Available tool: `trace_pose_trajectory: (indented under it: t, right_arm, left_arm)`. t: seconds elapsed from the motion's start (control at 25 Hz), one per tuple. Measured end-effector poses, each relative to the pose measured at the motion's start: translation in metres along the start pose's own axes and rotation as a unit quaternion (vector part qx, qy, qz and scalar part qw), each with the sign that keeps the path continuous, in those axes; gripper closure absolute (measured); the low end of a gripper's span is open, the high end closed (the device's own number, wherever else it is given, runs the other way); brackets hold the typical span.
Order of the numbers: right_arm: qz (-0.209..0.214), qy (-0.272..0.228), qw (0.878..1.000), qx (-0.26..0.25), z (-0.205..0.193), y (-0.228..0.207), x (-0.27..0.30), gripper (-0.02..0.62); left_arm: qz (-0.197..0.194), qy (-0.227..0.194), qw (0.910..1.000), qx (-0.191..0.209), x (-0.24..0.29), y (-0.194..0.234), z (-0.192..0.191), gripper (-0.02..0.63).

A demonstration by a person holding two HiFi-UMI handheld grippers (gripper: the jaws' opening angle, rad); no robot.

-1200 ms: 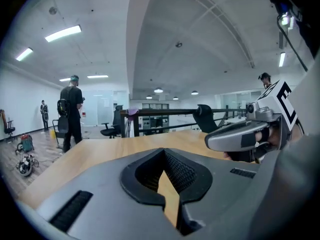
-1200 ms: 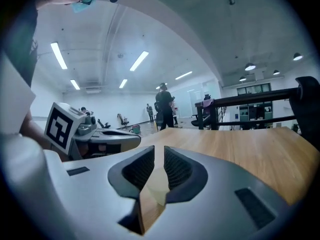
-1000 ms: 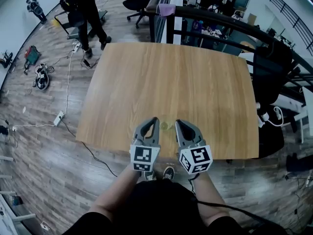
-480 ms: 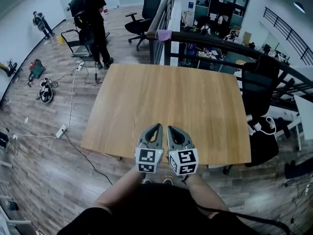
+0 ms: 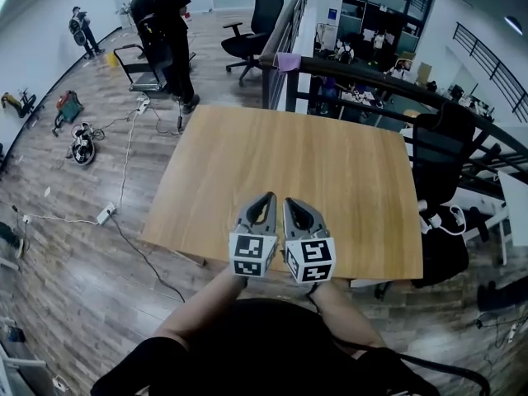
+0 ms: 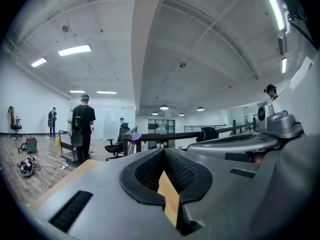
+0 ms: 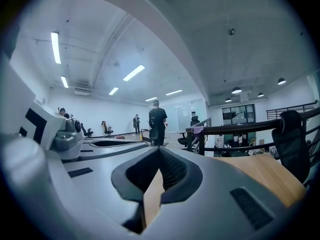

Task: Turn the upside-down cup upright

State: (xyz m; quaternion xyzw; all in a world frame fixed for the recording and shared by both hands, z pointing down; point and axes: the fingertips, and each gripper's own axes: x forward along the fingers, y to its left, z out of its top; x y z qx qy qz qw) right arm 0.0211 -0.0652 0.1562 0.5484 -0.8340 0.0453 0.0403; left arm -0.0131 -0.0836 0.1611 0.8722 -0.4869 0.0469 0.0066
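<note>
**Tongs shut and empty; cup out of sight**

Left tongs [image 5: 267, 198] and right tongs [image 5: 291, 204] lie side by side at lower centre of the head view. Each pair has its jaws closed on nothing, and past them only the bare wood of the table [image 5: 346, 163] shows. No view shows the cup; the tongs may hide it. It is probably light, stiff and easily tipped, so grip across its side wall.

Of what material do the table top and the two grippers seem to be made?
Table top: wood or wood-look laminate, matte; straight grain lines show. Left gripper and right gripper: smooth grey moulded plastic, probably; dark ribbed inner pads look rubbery.
</note>
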Motion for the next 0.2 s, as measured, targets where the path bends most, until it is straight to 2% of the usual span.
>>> trace_pose_trajectory:
  t: [0.2]
  right_arm:
    - [0.000,0.002,1.000,0.003,0.0029,-0.0068,0.0091,0.581]
  left_arm:
    - [-0.001,0.002,1.0000,0.001,0.0065,0.0040,0.0006,0.598]
